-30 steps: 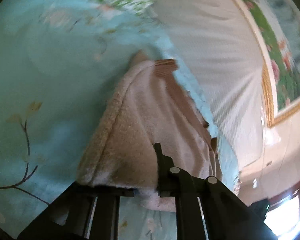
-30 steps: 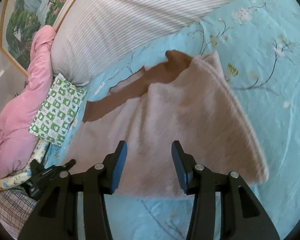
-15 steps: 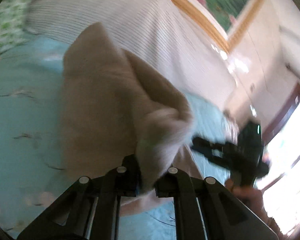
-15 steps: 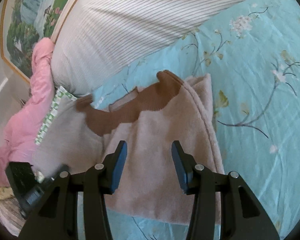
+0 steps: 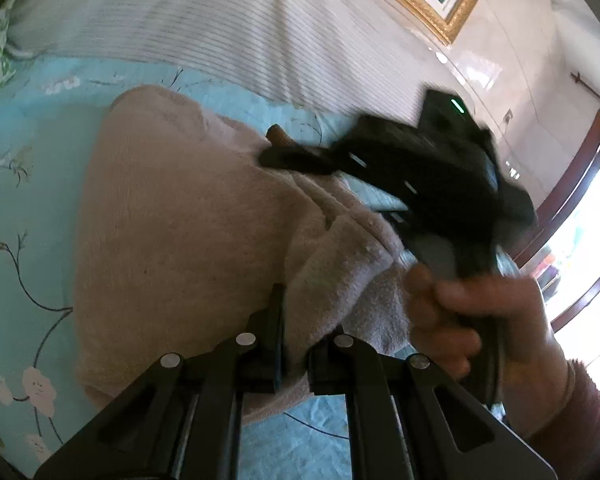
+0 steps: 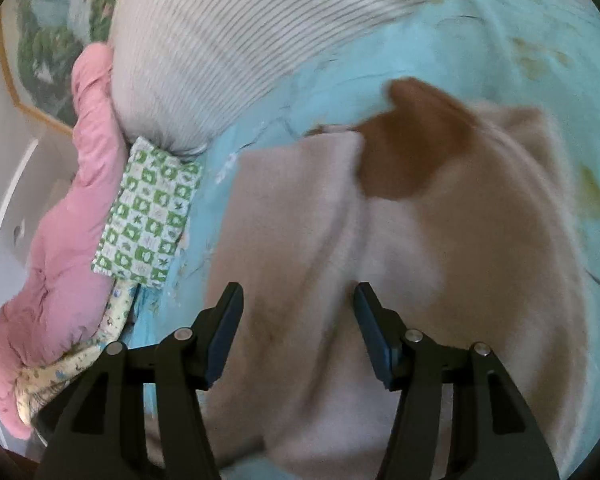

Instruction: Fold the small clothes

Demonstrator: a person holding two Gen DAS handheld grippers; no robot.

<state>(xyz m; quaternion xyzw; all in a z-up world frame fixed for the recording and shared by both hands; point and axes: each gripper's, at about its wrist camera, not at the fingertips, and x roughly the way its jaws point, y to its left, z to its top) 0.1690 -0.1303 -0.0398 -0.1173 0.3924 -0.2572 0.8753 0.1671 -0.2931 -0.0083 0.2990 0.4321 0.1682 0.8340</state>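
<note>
Lying on the bed's turquoise floral sheet [image 5: 28, 208], the beige fleece garment [image 5: 180, 248] spreads out ahead of both pairs of fingers. It is soft and fuzzy, pale pinkish-beige, with a brown band [image 6: 416, 148] along its far edge, seen past the right gripper's [image 6: 298, 332] fingers. One side panel is folded over the middle, leaving a raised edge that runs from between the right fingers toward the brown band.

The left gripper [image 5: 296, 344] has its fingers nearly together, pinching a thick bunched fold of the garment, which rises from them and drapes off to their right. The rest of the cloth lies flat ahead and to the left of those fingers.

The right gripper's fingers stand apart and have just been opening; cloth lies below the gap, with neither pad pressing on it. In the left wrist view that gripper appears blurred, to the right of the left fingers, held by the person's hand [image 5: 480, 320].

A striped pillow [image 6: 236, 40] lies beyond the garment.
</note>
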